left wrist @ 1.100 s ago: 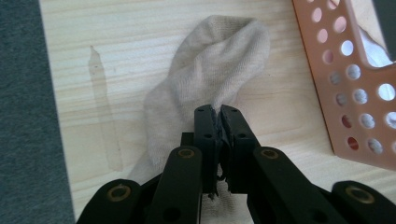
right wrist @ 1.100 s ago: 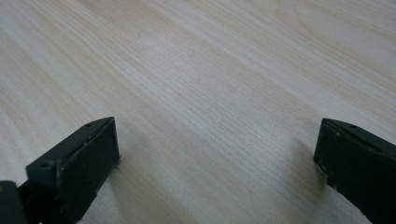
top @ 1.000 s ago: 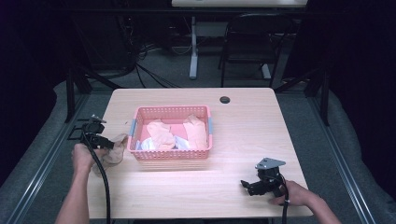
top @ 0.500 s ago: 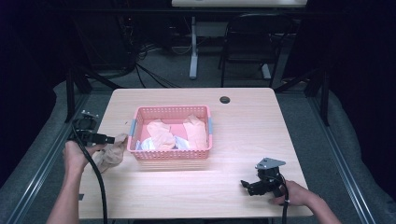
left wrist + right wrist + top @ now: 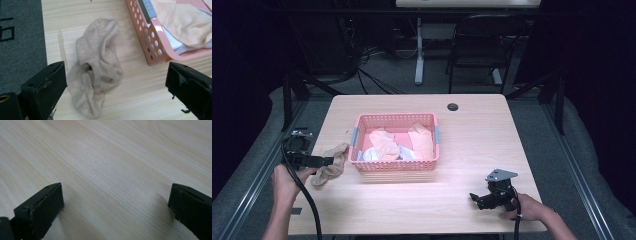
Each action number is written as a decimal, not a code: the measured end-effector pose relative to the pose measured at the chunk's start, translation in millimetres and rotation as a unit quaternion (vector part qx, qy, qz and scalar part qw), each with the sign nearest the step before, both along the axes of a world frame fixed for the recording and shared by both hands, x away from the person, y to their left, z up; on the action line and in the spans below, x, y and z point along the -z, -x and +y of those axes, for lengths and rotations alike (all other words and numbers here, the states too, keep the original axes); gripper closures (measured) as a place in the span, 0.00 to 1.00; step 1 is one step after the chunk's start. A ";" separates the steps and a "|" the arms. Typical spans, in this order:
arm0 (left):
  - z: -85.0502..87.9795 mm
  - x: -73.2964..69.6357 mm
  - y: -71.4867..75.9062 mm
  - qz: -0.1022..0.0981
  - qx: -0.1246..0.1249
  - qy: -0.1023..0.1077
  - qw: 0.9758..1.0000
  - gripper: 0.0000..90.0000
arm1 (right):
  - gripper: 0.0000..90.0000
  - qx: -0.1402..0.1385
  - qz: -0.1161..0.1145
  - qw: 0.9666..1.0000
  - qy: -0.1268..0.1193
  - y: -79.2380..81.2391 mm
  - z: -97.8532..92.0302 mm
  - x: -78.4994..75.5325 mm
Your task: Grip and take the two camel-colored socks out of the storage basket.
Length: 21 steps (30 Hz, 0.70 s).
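1. Left gripper: jaws have just been opening, now spread wide and released. Nothing is pinched between them.
2. Beige sock lies crumpled on the desk, just left of the pink basket. In the left gripper view it sits ahead of the jaws, nearer the left one; contact can't be judged.
3. Basket holds more socks, peach ones over something white.
4. Right gripper: released, jaws wide apart over bare desk near the front right edge, well apart from the basket.
5. Small black round spot on the desk behind the basket.
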State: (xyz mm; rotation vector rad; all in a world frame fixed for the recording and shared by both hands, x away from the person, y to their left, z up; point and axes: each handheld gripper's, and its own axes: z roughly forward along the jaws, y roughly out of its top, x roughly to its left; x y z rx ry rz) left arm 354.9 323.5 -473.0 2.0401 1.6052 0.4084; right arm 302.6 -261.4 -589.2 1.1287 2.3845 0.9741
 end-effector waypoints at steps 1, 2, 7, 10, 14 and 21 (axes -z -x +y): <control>-1.6 1.5 3.3 0.000 0.000 0.001 1.000 0.02 | 0.00 0.000 0.000 1.000 0.000 0.0 0.0 0.0; -3.3 3.5 6.7 -0.001 0.003 0.000 1.000 0.01 | 0.00 0.000 0.000 1.000 0.000 0.0 0.0 0.0; -15.1 18.5 20.2 0.002 0.018 0.000 1.000 0.00 | 0.00 0.000 0.000 1.000 0.000 0.0 0.0 0.0; -22.7 27.9 27.4 0.006 0.032 0.000 0.999 0.00 | 0.00 0.000 0.000 1.000 0.000 0.0 0.0 0.0; -28.0 39.2 34.4 0.003 0.039 0.001 0.999 0.00 | 0.00 0.001 -0.001 1.000 -0.001 0.0 0.2 0.1; -25.4 47.9 37.8 -0.002 0.042 0.000 0.999 0.00 | 0.00 0.000 0.000 1.000 0.000 0.0 0.1 0.1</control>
